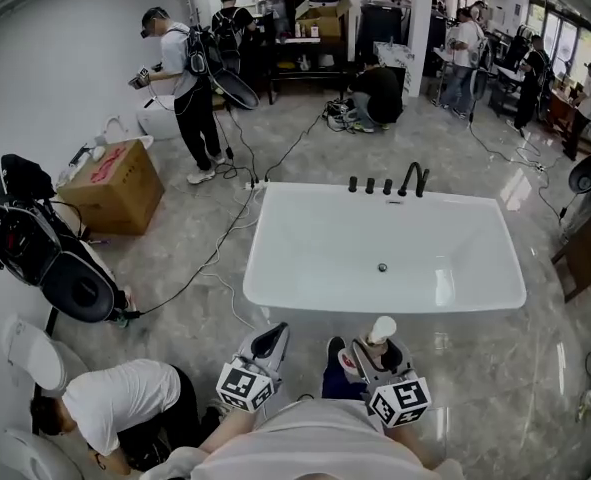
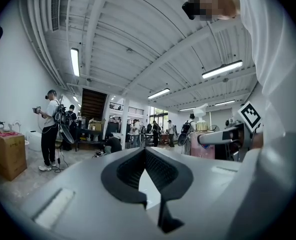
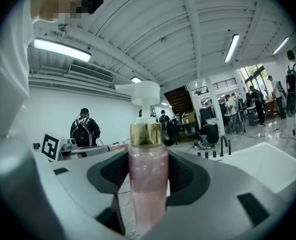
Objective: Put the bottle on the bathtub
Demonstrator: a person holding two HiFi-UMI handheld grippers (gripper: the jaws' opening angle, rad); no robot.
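In the right gripper view a clear pink bottle (image 3: 148, 184) with a gold collar and white pump stands upright between my jaws. My right gripper (image 3: 148, 176) is shut on it. In the head view that right gripper (image 1: 373, 356) holds the bottle (image 1: 381, 331) just short of the near rim of the white bathtub (image 1: 275, 268). My left gripper (image 1: 268, 346) sits beside it to the left, fingers together and nothing in them. The left gripper (image 2: 145, 156) view shows its dark pads meeting at the tips, and the pink bottle (image 2: 204, 151) off to the right.
Black taps (image 1: 387, 183) stand on the tub's far rim. A person (image 1: 115, 403) crouches at the lower left by a toilet (image 1: 33, 353). Black bags (image 1: 45, 258), a cardboard box (image 1: 115, 186) and floor cables (image 1: 215, 253) lie left of the tub. Several people stand at the back.
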